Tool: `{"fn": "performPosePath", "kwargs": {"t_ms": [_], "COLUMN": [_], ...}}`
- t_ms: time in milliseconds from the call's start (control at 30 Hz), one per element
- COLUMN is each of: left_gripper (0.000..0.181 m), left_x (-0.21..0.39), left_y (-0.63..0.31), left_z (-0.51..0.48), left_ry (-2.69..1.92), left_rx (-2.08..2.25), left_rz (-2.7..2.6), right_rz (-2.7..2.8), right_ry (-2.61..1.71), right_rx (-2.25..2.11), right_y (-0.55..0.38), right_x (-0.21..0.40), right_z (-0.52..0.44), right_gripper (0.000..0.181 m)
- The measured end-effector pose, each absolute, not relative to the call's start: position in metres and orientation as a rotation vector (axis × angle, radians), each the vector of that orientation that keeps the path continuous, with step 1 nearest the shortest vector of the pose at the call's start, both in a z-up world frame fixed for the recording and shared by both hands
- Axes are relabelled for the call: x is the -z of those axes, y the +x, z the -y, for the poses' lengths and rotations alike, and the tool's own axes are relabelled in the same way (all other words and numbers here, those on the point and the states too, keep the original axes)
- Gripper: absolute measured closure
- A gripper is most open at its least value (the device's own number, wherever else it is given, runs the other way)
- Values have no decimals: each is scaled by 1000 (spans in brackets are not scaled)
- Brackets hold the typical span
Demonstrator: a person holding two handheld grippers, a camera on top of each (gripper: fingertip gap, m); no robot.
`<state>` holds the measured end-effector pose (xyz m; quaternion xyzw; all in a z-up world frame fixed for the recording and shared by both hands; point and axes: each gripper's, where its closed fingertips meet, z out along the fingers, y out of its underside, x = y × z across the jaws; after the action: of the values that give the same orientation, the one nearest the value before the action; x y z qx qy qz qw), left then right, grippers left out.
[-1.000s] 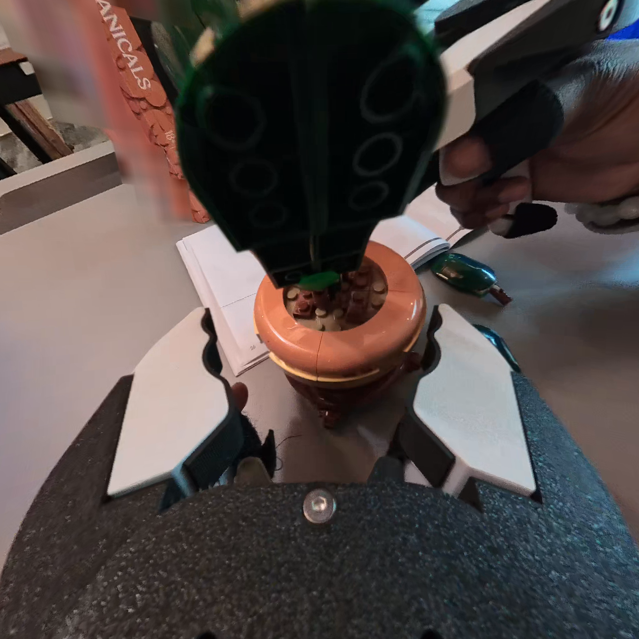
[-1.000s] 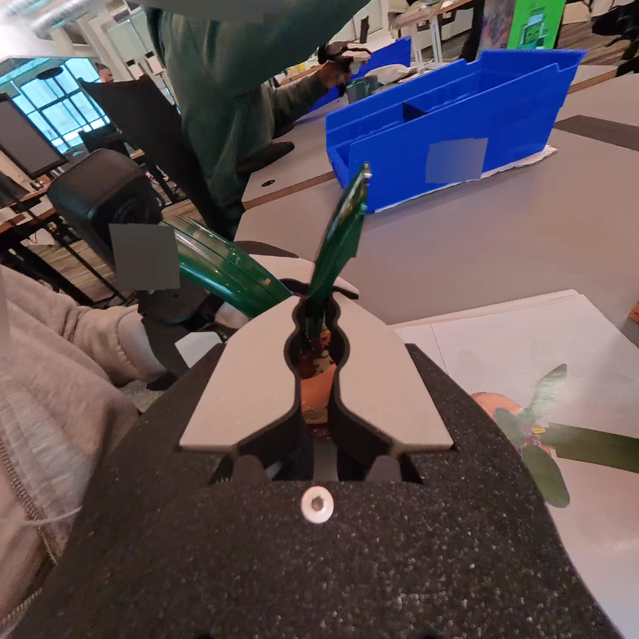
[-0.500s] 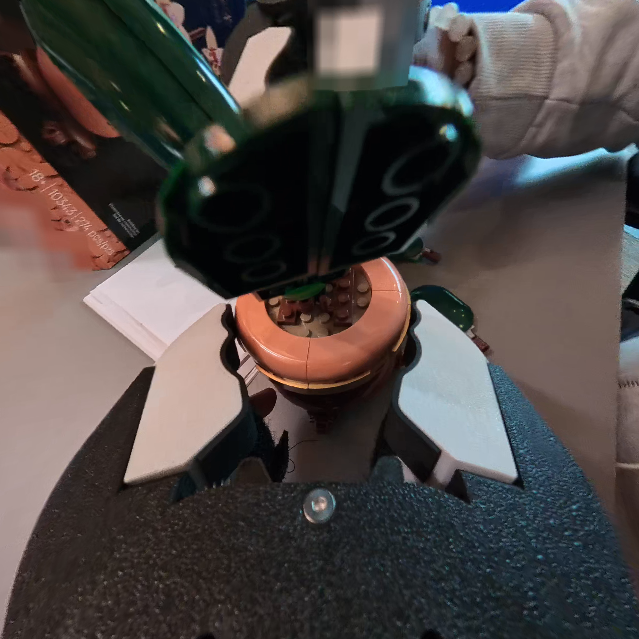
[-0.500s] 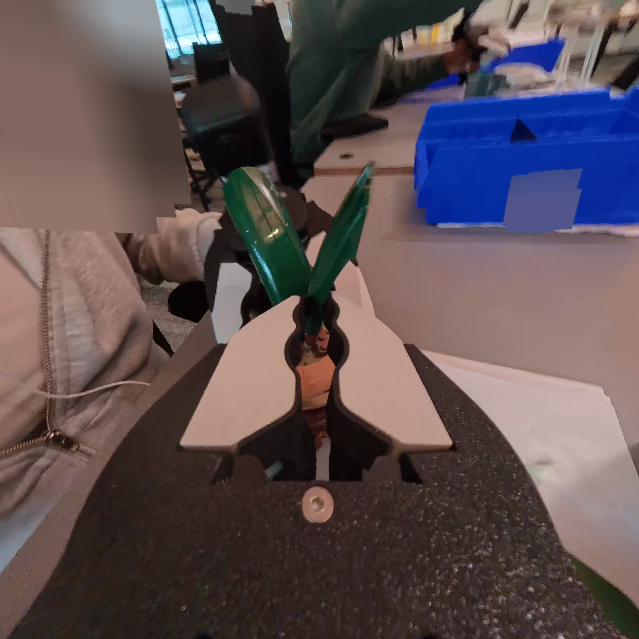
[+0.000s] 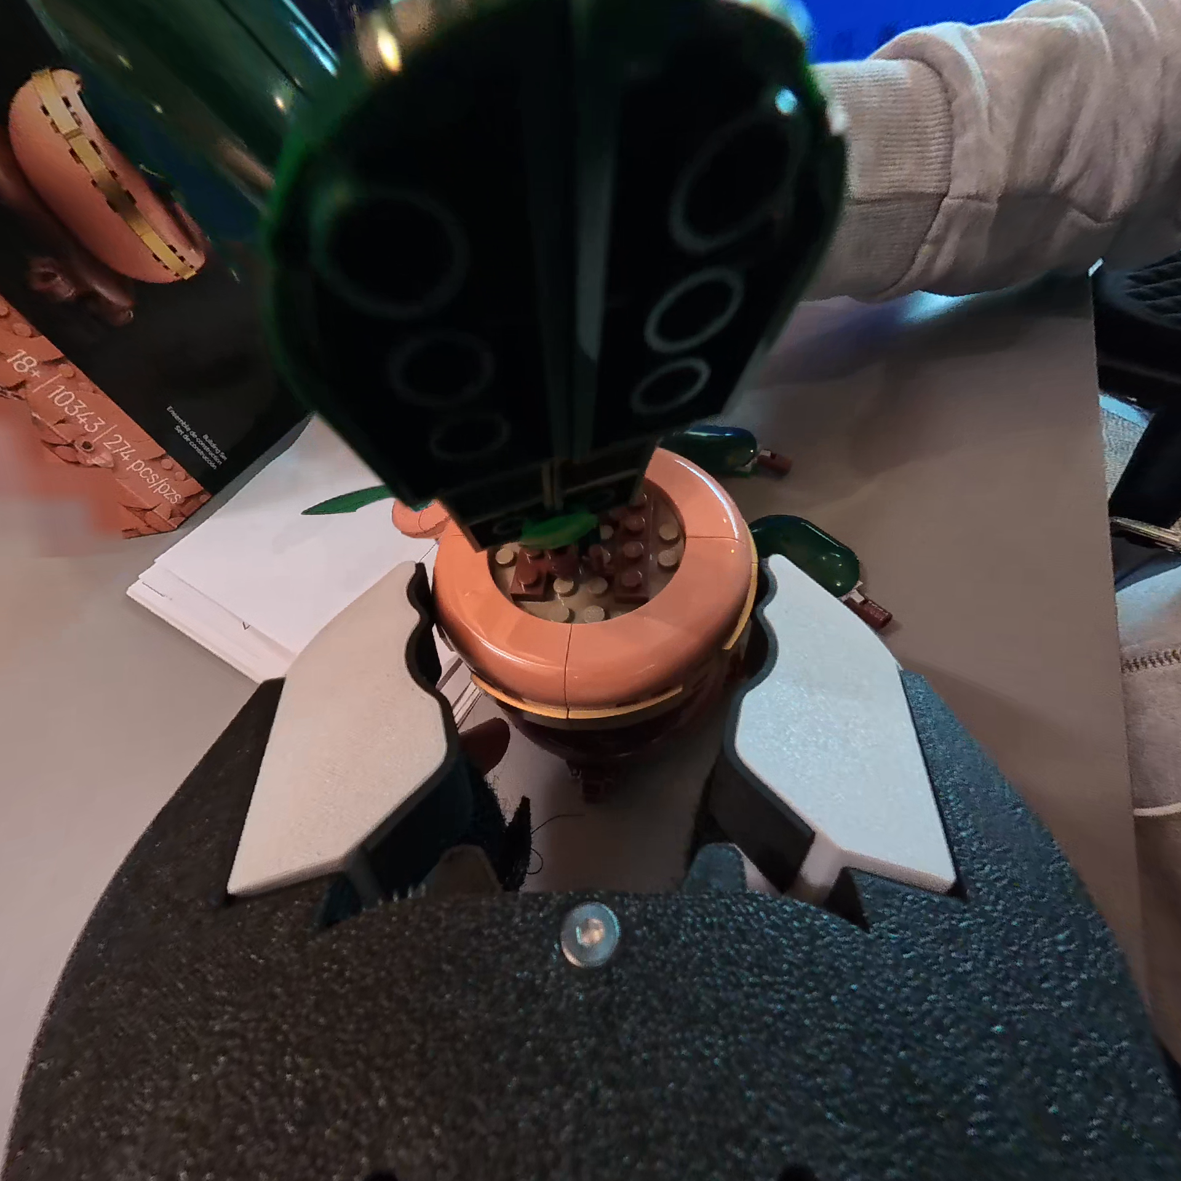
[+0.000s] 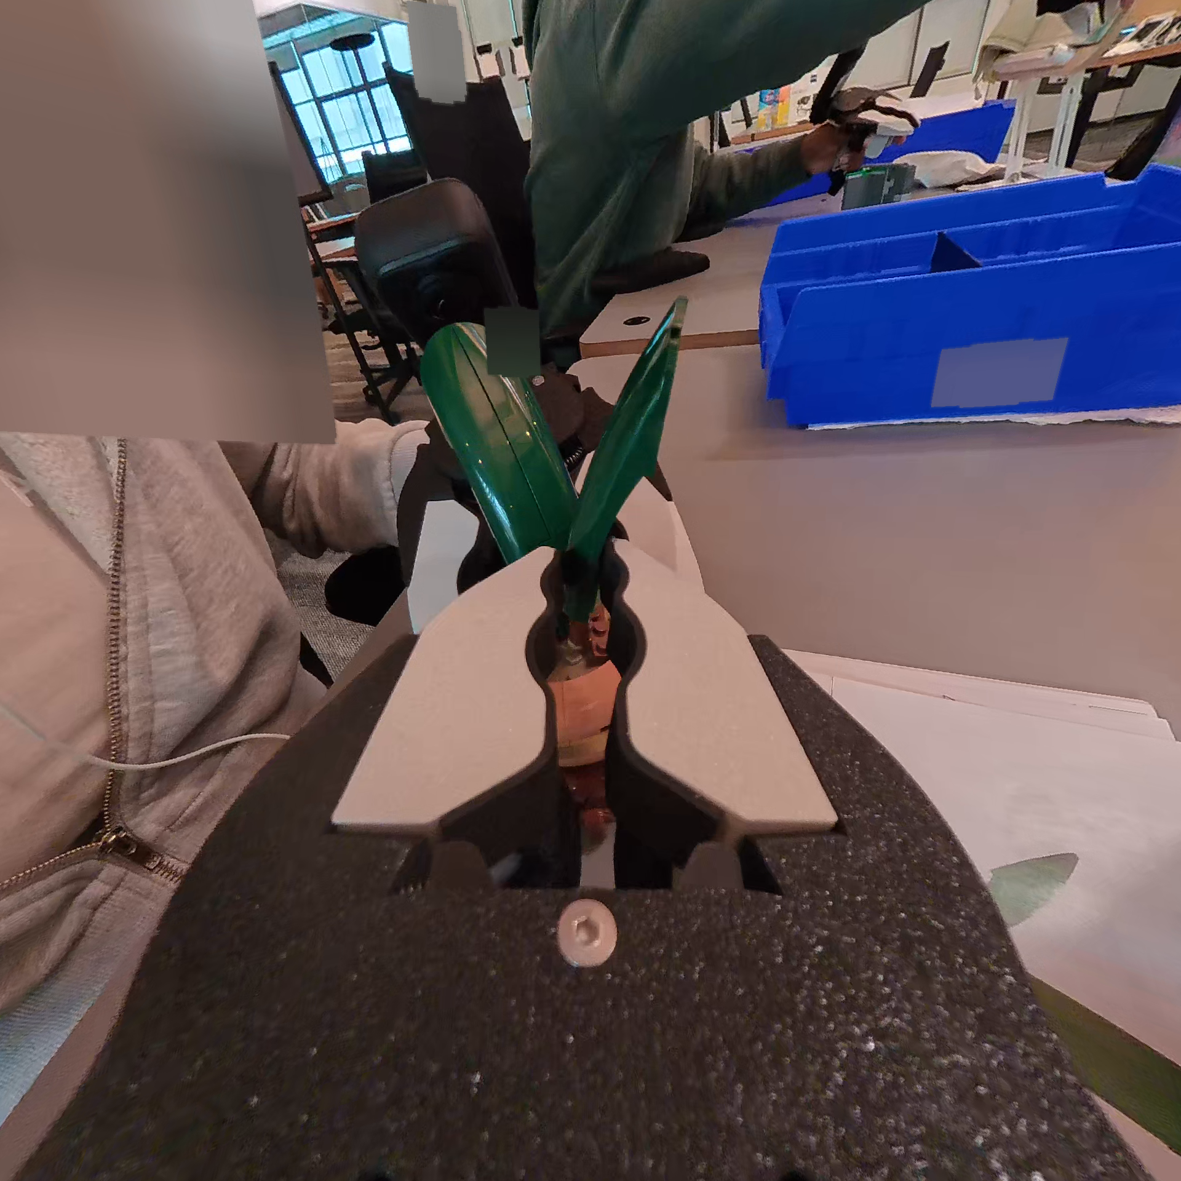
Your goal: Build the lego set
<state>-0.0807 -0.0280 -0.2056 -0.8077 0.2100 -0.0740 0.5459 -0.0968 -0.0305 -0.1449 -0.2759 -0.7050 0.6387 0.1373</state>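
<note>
Terracotta pot [image 5: 591, 645] sits gripped between left tongs [image 5: 591, 613].

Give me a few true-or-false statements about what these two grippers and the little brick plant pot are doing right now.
1. The left gripper has one finger on each side of the pot. True.
2. The right gripper is wide open and empty. False: its fingers are nearly closed on the base of a green leaf.
3. Two green leaves rise from the pot, the second leaf beside the first. True.
4. The pot's inside is filled with red flowers. False: it shows brown and tan studs.
5. A blue bin stands on the table behind the leaves. True.
6. No loose green pieces lie on the table. False: a loose leaf piece lies right of the pot.
</note>
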Motion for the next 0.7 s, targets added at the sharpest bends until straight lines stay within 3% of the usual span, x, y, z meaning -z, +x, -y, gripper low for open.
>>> {"fn": "performPosePath", "kwargs": {"t_ms": [700], "left_gripper": [80], "left_x": [211], "left_y": [-82], "left_z": [28], "left_ry": [-1924], "left_rx": [21], "left_rz": [-528], "right_rz": [2094], "right_ry": [-829], "right_rx": [-1757], "right_y": [-90], "right_x": [148], "right_z": [36], "right_gripper": [172]}}
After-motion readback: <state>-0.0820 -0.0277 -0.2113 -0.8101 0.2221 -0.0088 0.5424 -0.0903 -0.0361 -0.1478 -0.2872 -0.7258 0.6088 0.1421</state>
